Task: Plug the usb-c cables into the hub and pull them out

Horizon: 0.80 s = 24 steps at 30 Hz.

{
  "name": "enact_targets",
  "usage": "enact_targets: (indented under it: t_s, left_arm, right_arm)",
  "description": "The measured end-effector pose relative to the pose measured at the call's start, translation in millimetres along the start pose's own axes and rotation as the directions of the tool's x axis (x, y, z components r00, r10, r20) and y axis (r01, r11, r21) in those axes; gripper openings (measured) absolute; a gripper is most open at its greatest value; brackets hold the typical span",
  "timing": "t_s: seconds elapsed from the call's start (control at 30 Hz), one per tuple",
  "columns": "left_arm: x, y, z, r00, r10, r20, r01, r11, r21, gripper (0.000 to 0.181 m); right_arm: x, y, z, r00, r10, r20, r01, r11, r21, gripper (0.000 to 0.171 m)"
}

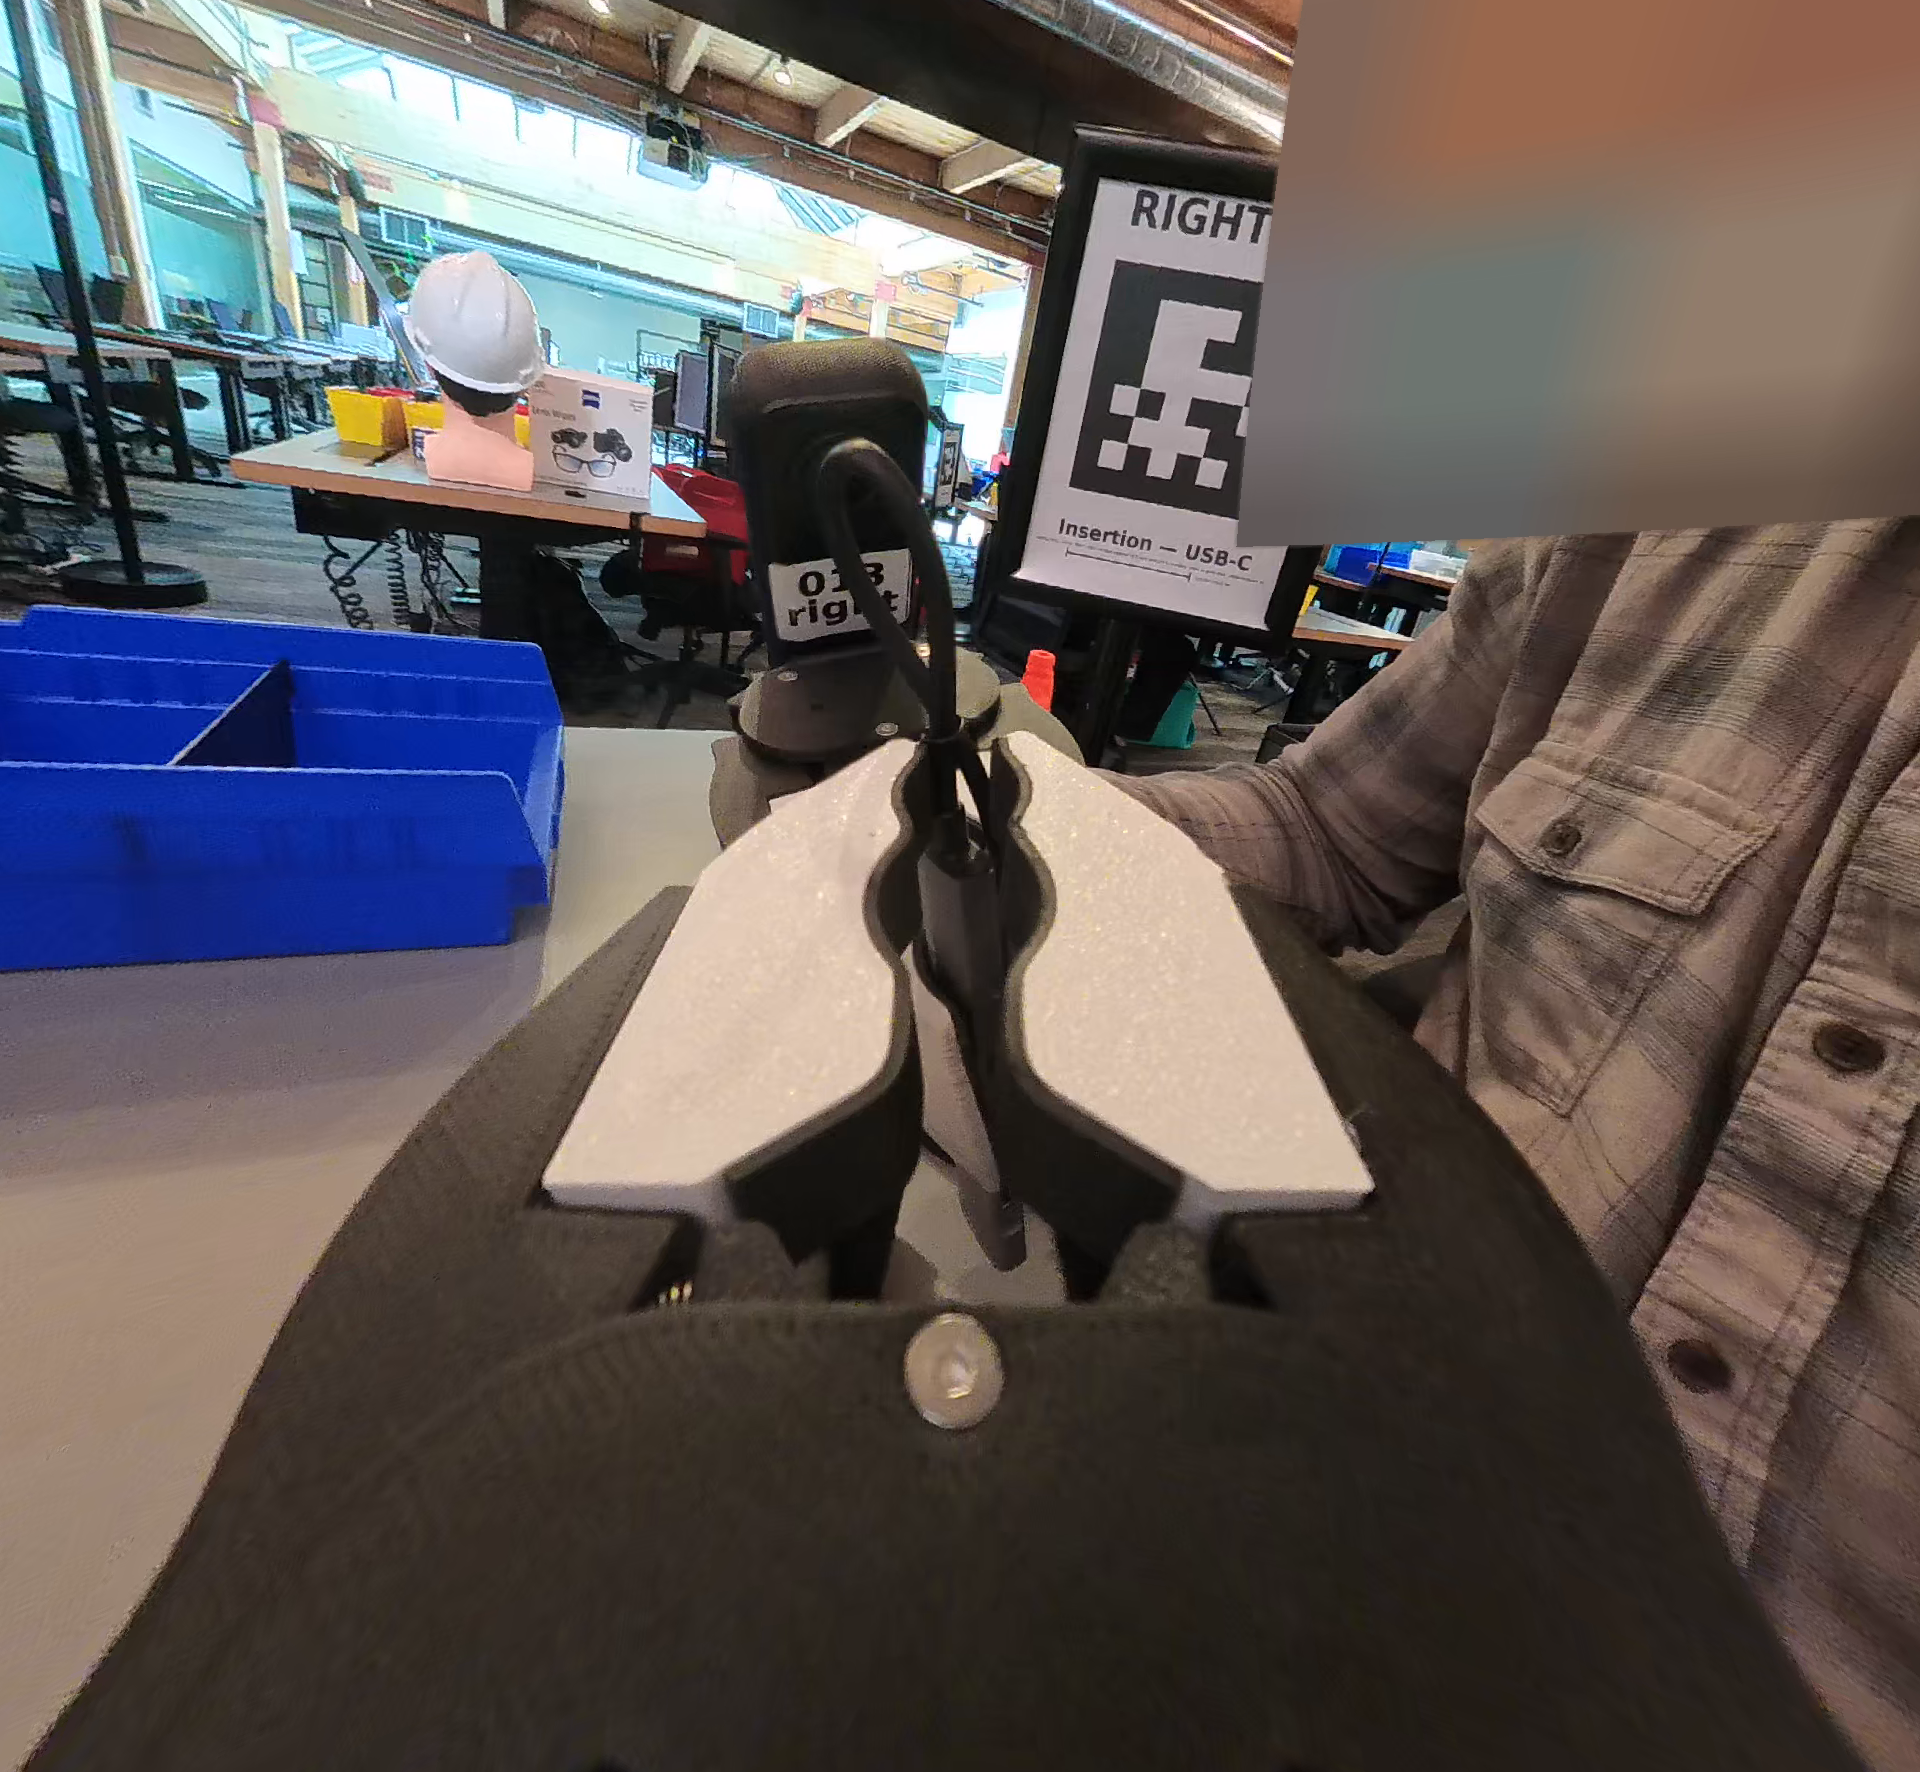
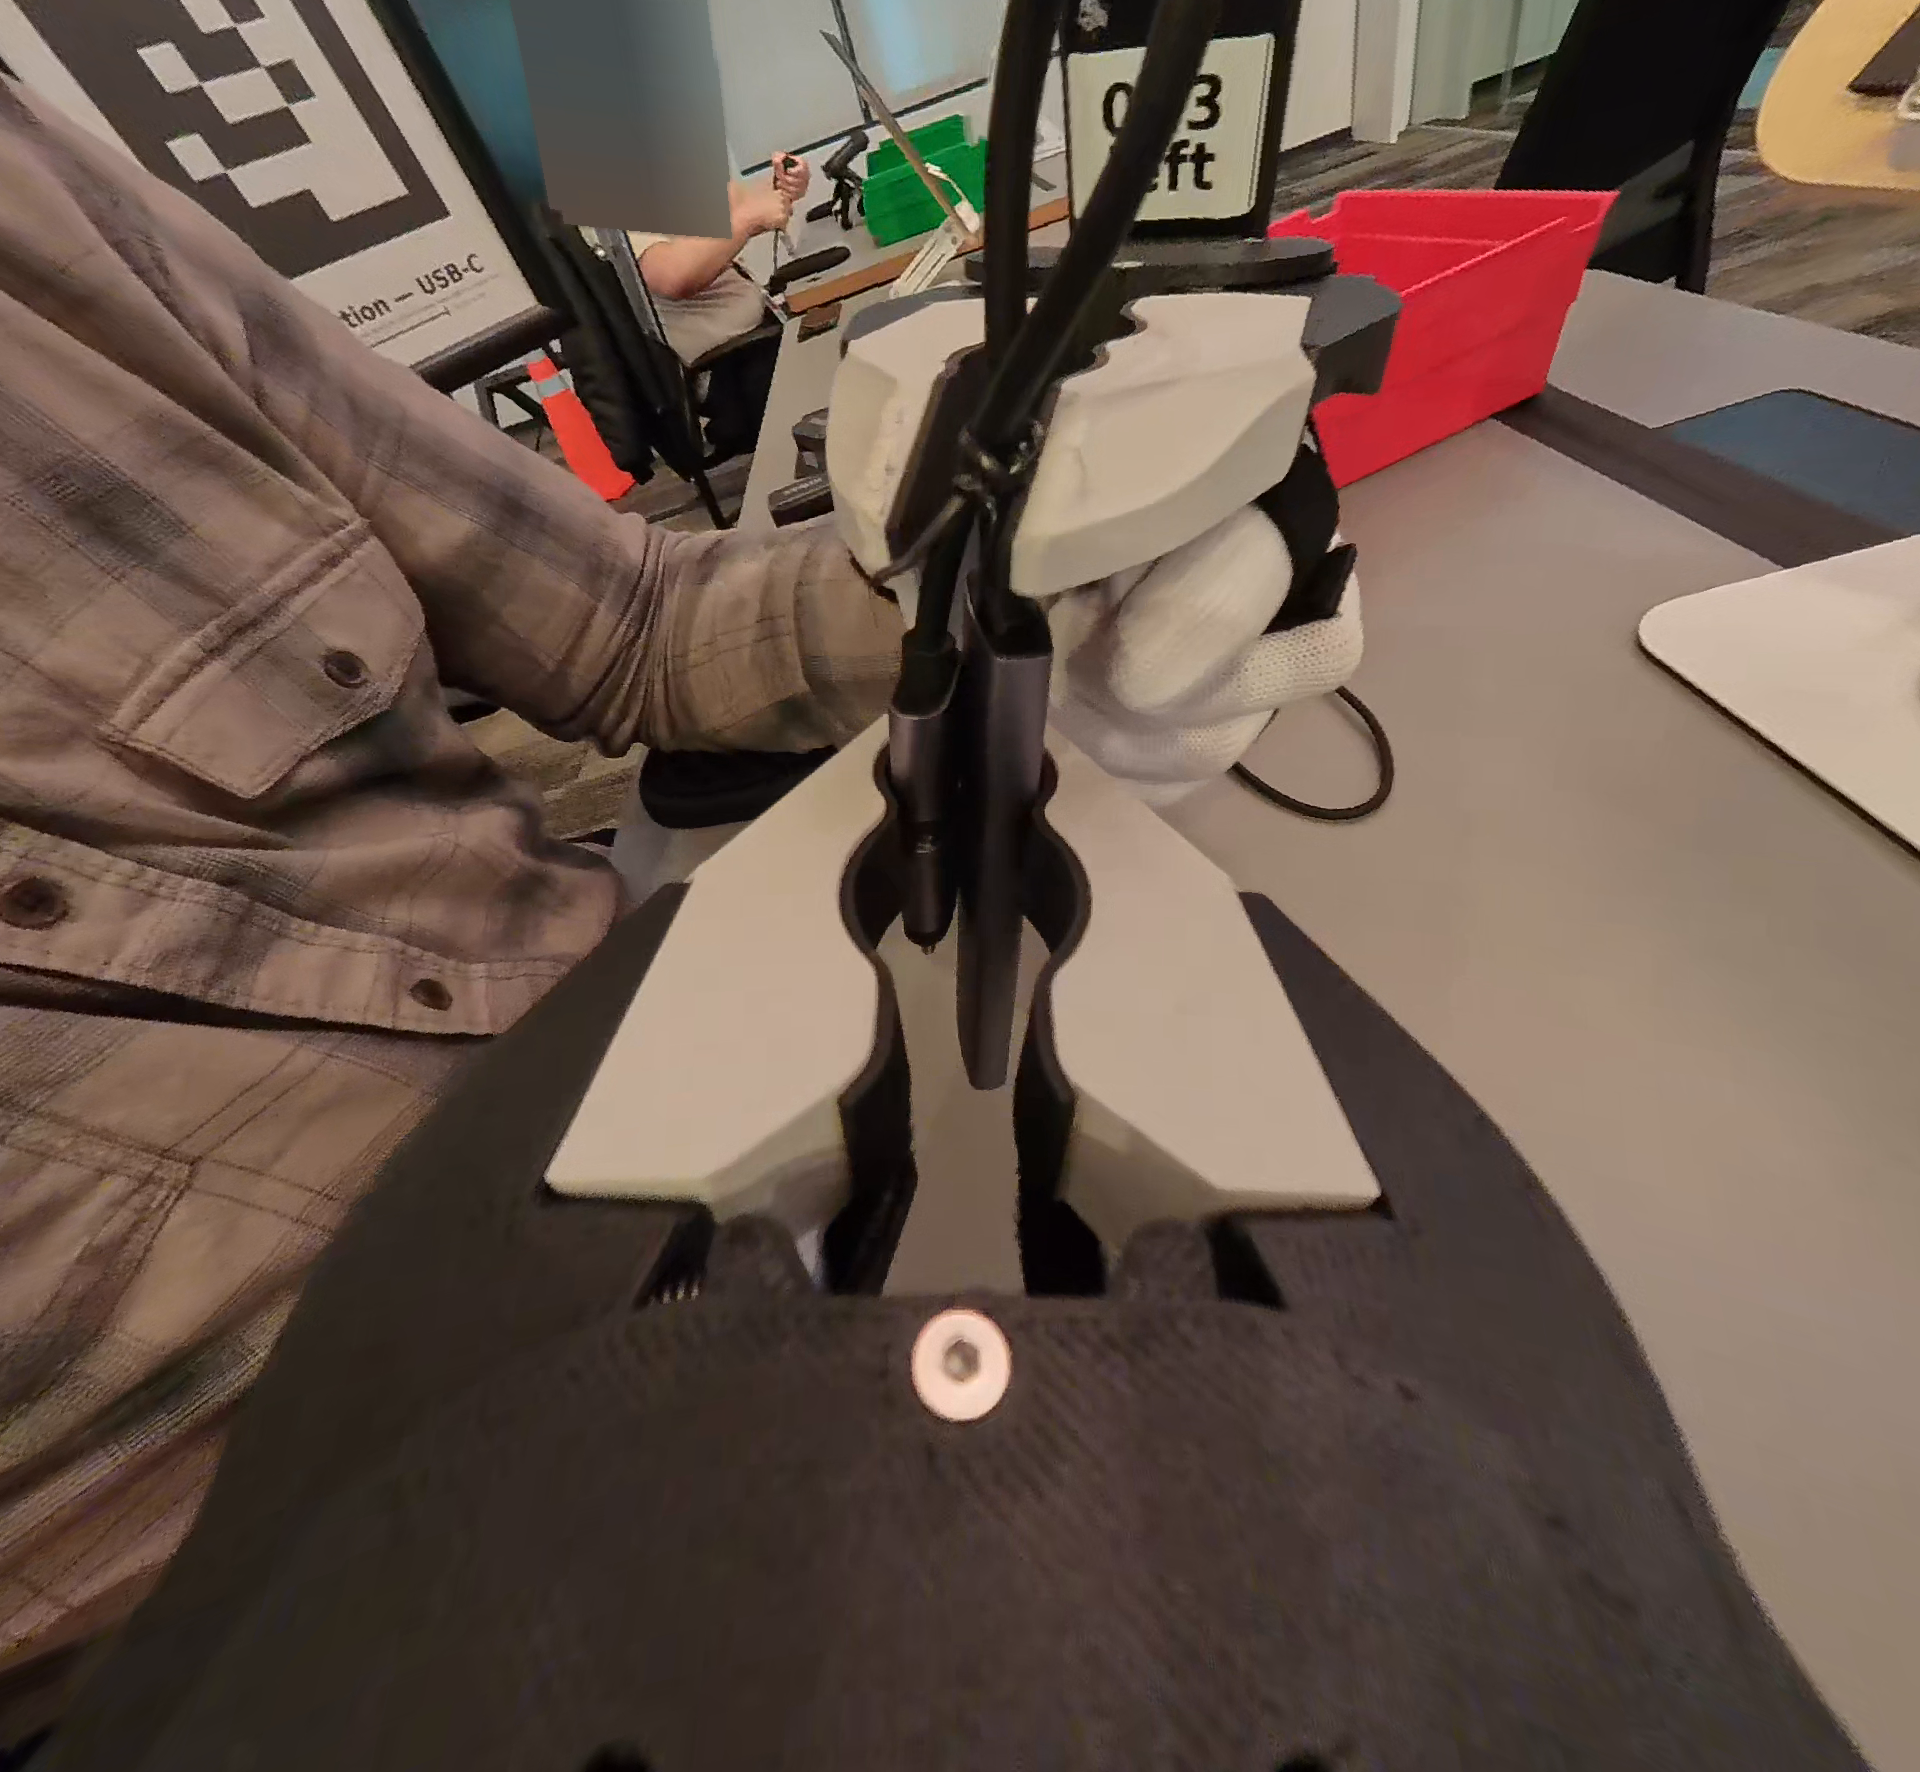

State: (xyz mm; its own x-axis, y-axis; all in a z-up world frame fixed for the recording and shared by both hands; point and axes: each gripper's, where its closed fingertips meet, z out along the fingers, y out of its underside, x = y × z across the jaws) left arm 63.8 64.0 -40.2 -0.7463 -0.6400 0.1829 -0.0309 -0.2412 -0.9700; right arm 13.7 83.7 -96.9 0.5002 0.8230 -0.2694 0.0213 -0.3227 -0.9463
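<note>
In the right wrist view my right gripper (image 2: 966, 772) is shut on a slim dark grey hub (image 2: 997, 943) that stands between its white fingers. A USB-C plug (image 2: 923, 787) hangs loose beside the hub on the left, with its tip free. My left gripper (image 2: 1034, 434) is just beyond and above, held by a white-gloved hand (image 2: 1195, 652). It is shut on the tied black cables (image 2: 1029, 164), which loop upward. In the left wrist view my left gripper (image 1: 956, 766) is closed on the black cable (image 1: 883, 559). A dark plug body (image 1: 951, 891) shows in the gap.
A blue bin (image 1: 260, 839) sits on the grey table (image 1: 156, 1203) to the left, and a red bin (image 2: 1455, 340) lies behind the left gripper. A white pad (image 2: 1818, 673) is at the right. A person's plaid sleeve (image 2: 364, 579) is close by. A marker sign (image 1: 1153, 392) stands behind. Some 7 cm of space lies between my two pairs of fingers.
</note>
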Motion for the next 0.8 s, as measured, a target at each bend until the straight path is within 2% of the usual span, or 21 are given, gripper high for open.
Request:
enact_targets:
  t_s: [0.1,0.23,0.43,0.63,0.8]
  left_arm:
    - [3.0,-2.5,2.3,1.0,-0.005,-0.009,0.006,1.0,0.019,0.009]
    - [13.2,-2.6,3.8,0.995,-0.036,-0.088,0.039,0.999,0.033,0.01]
    - [18.1,-5.9,5.1,0.997,0.013,-0.082,-0.009,0.999,0.045,0.009]
    - [15.5,-6.3,4.9,0.998,-0.009,-0.069,0.011,0.999,0.039,0.007]
    - [6.9,-9.5,5.8,1.0,0.016,0.023,-0.016,1.0,0.008,0.008]
  right_arm:
    - [-2.9,-0.7,-1.4,1.0,-0.009,0.002,0.009,1.0,0.002,0.013]
    - [-14.8,1.4,-1.7,0.997,-0.021,0.071,0.022,1.0,-0.016,0.013]
    - [-20.3,-0.1,-1.8,0.995,-0.038,0.097,0.039,0.999,-0.01,0.013]
    - [-6.3,2.3,-4.7,0.991,-0.118,-0.064,0.115,0.992,-0.049,0.014]
    - [15.0,6.5,-15.5,0.935,-0.223,-0.275,0.182,0.969,-0.166,0.013]
